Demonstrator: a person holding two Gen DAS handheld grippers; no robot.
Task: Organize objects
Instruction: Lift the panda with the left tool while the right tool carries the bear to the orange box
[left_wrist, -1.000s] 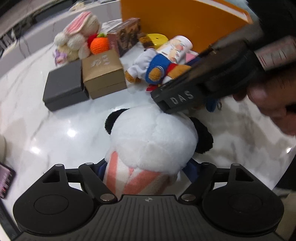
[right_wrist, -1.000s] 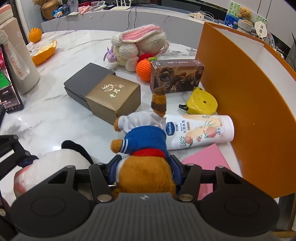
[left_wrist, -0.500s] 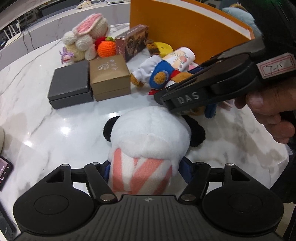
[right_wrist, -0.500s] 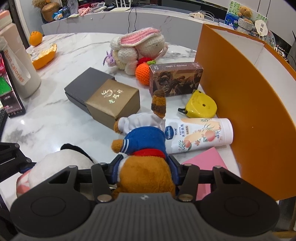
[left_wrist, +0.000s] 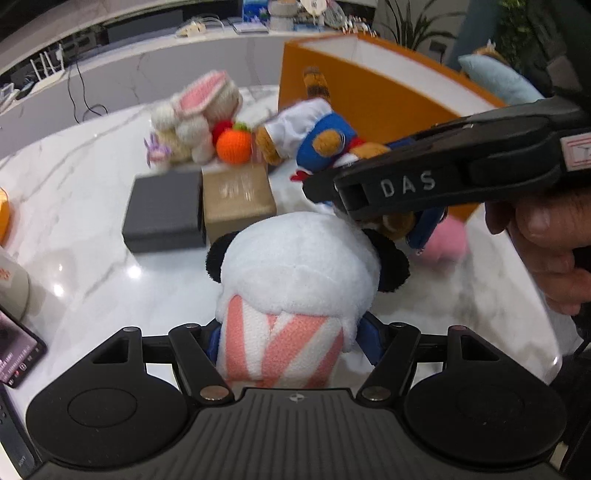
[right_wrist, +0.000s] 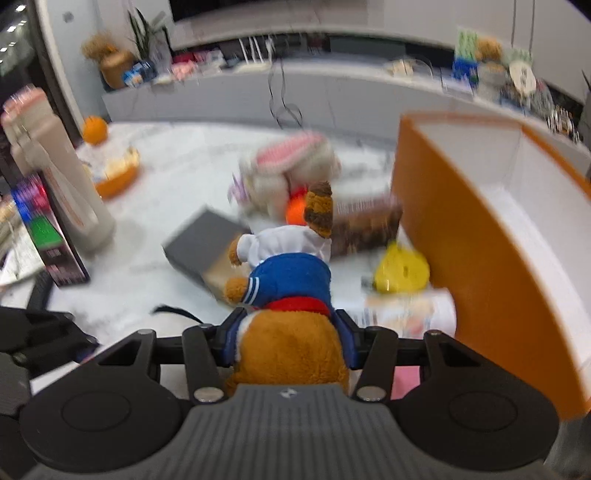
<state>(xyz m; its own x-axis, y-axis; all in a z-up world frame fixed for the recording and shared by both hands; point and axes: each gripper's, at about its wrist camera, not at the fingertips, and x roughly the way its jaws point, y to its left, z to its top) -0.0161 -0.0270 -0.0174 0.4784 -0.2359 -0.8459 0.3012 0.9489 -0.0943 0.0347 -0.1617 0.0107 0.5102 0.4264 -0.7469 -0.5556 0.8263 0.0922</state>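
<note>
My left gripper (left_wrist: 290, 341) is shut on a white panda plush (left_wrist: 299, 273) with black ears and a pink striped body, held above the marble table (left_wrist: 92, 258). My right gripper (right_wrist: 288, 341) is shut on a brown bear plush (right_wrist: 291, 280) in a blue jacket and white trousers, lifted off the table beside the orange box (right_wrist: 476, 236). The bear also shows in the left wrist view (left_wrist: 317, 136), under the right gripper's black body (left_wrist: 436, 181). The orange box also shows there (left_wrist: 369, 96).
On the table lie a grey box (left_wrist: 164, 214), a gold box (left_wrist: 238, 192), a crochet rabbit (left_wrist: 195, 118) with an orange ball (left_wrist: 233, 147), a brown box (right_wrist: 365, 225), a yellow tape measure (right_wrist: 400, 269), a lotion tube (right_wrist: 410, 308), a pink item (left_wrist: 445, 243). A phone (left_wrist: 14, 343) is at left.
Both grippers have risen with their plush toys. The bear has left the table and swung up toward the orange box. The right wrist view is now blurred by motion.
</note>
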